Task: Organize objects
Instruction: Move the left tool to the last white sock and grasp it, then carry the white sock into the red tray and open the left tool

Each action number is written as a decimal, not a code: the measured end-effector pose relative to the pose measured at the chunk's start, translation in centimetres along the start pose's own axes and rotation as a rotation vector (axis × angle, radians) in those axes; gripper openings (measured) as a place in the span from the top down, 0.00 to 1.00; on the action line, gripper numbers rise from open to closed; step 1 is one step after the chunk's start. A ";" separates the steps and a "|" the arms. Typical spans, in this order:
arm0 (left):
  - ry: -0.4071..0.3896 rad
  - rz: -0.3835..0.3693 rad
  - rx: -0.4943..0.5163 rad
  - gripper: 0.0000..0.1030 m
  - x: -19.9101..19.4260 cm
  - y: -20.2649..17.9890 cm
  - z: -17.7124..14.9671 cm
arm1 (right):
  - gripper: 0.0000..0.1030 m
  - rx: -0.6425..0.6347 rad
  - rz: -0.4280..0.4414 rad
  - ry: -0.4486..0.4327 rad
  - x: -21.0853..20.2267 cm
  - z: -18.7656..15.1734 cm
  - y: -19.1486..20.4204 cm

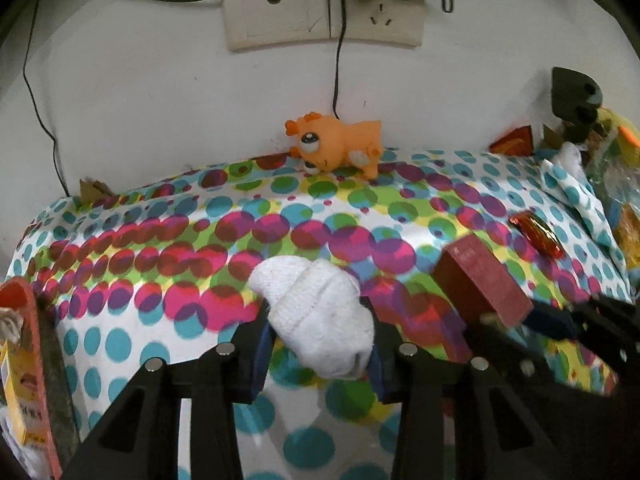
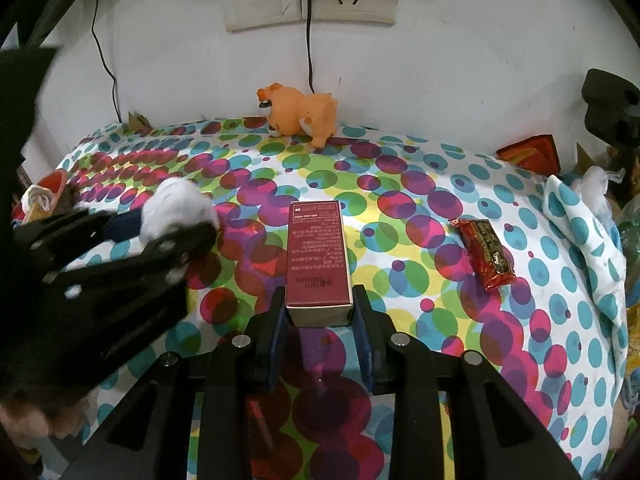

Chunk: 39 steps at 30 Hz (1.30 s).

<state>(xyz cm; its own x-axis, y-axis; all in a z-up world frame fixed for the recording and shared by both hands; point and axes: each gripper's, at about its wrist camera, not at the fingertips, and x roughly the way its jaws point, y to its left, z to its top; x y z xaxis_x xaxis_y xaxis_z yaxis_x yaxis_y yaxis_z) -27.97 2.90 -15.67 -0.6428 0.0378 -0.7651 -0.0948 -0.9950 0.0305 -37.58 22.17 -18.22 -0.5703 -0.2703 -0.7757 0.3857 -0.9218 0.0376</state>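
My left gripper (image 1: 318, 320) is shut on a rolled white sock (image 1: 316, 312), held just above the dotted cloth; the sock also shows in the right wrist view (image 2: 176, 204). My right gripper (image 2: 320, 300) is shut on a dark red carton (image 2: 318, 256), its near end between the pads; the carton also shows in the left wrist view (image 1: 480, 280). An orange toy animal (image 1: 338, 146) lies at the back by the wall, also in the right wrist view (image 2: 300, 114). A red snack packet (image 2: 486, 252) lies right of the carton, also in the left wrist view (image 1: 536, 232).
A colourful dotted cloth (image 1: 200, 240) covers the surface. White wall with sockets (image 1: 320, 12) and hanging cables behind. A red-rimmed container (image 1: 24, 340) with items stands at the left edge. Clutter, a folded dotted cloth (image 2: 580, 232) and a black clamp (image 2: 612, 104) sit at the right.
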 end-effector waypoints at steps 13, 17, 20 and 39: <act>-0.007 -0.023 0.036 0.61 -5.0 0.0 -4.4 | 0.72 -0.008 -0.009 0.001 0.0 0.0 0.2; -0.023 -0.025 0.010 0.61 -6.5 0.6 -5.2 | 0.72 -0.022 -0.025 0.003 0.1 0.1 0.5; -0.027 -0.011 0.020 0.61 -7.6 1.2 -5.7 | 0.72 -0.024 -0.027 0.003 0.1 0.1 0.5; -0.081 0.036 -0.066 0.61 -14.9 9.8 -8.8 | 0.72 -0.025 -0.028 0.004 0.1 0.2 0.5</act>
<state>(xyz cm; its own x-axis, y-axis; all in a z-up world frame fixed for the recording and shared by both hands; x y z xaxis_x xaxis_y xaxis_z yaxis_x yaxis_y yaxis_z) -12.57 -8.24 -9.62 -0.7044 0.0065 -0.7098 -0.0221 -0.9997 0.0128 -37.60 21.64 -18.11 -0.5780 -0.2430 -0.7790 0.3874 -0.9219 0.0001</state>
